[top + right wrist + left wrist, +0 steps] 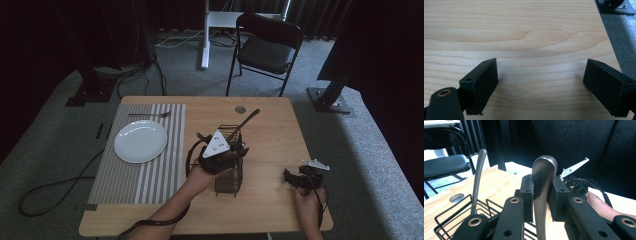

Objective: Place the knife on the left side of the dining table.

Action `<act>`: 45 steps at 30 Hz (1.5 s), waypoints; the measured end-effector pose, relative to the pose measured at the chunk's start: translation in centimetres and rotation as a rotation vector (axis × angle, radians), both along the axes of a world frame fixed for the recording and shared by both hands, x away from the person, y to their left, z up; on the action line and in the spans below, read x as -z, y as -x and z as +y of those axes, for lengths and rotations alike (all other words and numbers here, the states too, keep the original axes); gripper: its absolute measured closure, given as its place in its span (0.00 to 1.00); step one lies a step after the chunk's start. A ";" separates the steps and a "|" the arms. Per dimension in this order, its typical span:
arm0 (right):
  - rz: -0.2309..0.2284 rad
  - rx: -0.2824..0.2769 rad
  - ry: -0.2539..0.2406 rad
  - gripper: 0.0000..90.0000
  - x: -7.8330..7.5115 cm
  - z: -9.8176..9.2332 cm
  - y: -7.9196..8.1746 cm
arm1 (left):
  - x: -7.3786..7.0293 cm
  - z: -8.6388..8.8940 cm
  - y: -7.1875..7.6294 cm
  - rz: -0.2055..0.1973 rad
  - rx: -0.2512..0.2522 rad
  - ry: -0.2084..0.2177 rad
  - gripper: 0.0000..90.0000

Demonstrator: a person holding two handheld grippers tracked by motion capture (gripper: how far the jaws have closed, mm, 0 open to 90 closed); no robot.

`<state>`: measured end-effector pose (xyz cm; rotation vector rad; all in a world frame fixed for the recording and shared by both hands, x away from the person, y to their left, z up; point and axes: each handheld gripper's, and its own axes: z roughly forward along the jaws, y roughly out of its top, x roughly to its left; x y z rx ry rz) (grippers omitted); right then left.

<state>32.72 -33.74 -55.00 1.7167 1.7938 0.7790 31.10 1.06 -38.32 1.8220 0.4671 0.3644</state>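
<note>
A black wire basket (229,182) stands on the wooden table (270,145) near its middle. My left gripper (222,150) hovers over the basket, and in the left gripper view my left gripper (544,192) is shut on the handle of a metal utensil (544,168), which stands upright between the pads. A second metal utensil (477,180) leans in the basket (446,220), and its handle (248,119) pokes out toward the far side. My right gripper (295,177) rests low near the table's right front corner. In its own view my right gripper (540,85) is open over bare wood.
A white plate (140,141) lies on a striped placemat (140,175) at the left, with a fork (150,115) beyond it. A round hole (240,109) sits near the table's far edge. A black folding chair (267,47) stands behind the table.
</note>
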 end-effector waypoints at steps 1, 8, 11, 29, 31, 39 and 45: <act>0.000 0.000 0.000 0.13 0.0 0.0 0.0 | 0.0 -0.1 0.0 0.000 0.002 -0.002 0.85; -0.001 0.000 0.000 0.13 0.0 0.0 0.0 | 0.0 -0.6 0.0 -0.005 0.011 0.002 0.85; -0.001 0.000 -0.001 0.13 0.0 0.0 0.0 | 0.0 -0.8 0.0 -0.007 0.012 0.003 0.85; 0.000 0.000 0.000 0.13 0.0 0.0 0.0 | 0.4 -1.6 0.2 -0.028 -0.023 0.049 0.85; -0.001 0.000 0.000 0.13 0.0 0.0 0.0 | 0.4 -1.5 0.3 -0.031 -0.028 0.057 0.85; 0.000 0.000 0.000 0.13 0.0 0.0 0.0 | 0.4 -1.4 0.1 -0.014 -0.028 0.068 0.85; 0.000 0.000 0.000 0.13 0.0 0.0 0.0 | 0.4 -1.6 0.1 -0.003 -0.015 0.054 0.84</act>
